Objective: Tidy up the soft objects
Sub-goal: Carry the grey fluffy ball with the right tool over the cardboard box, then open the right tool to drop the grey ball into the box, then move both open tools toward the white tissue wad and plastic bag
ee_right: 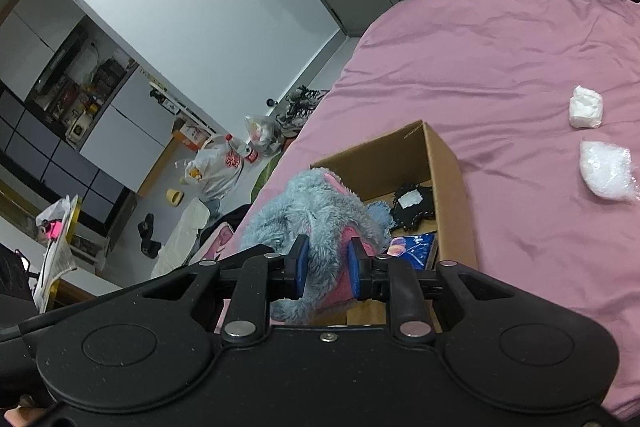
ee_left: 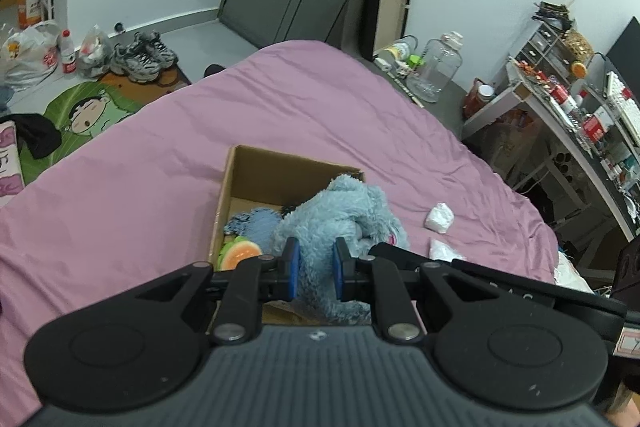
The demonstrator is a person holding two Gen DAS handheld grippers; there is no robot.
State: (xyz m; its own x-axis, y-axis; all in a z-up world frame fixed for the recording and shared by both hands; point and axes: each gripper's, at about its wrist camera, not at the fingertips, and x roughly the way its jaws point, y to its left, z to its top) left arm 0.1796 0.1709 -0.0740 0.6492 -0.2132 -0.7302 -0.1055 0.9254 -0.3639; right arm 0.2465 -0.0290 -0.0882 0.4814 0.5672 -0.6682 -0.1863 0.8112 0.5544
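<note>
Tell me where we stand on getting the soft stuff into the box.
Done: an orange-green plush, a small blue item and a black piece lie in the cardboard box. In hand: both the left gripper and right gripper clamp the blue plush toy over the box. Left: two white bundles on the pink bedsheet.

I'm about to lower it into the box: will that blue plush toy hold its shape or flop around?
Probably floppy: the blue plush toy droops over the cardboard box edge and bunches between the left gripper pads. Likely light, since the right gripper pinches only a fold. Shaggy fur should resist slipping.
</note>
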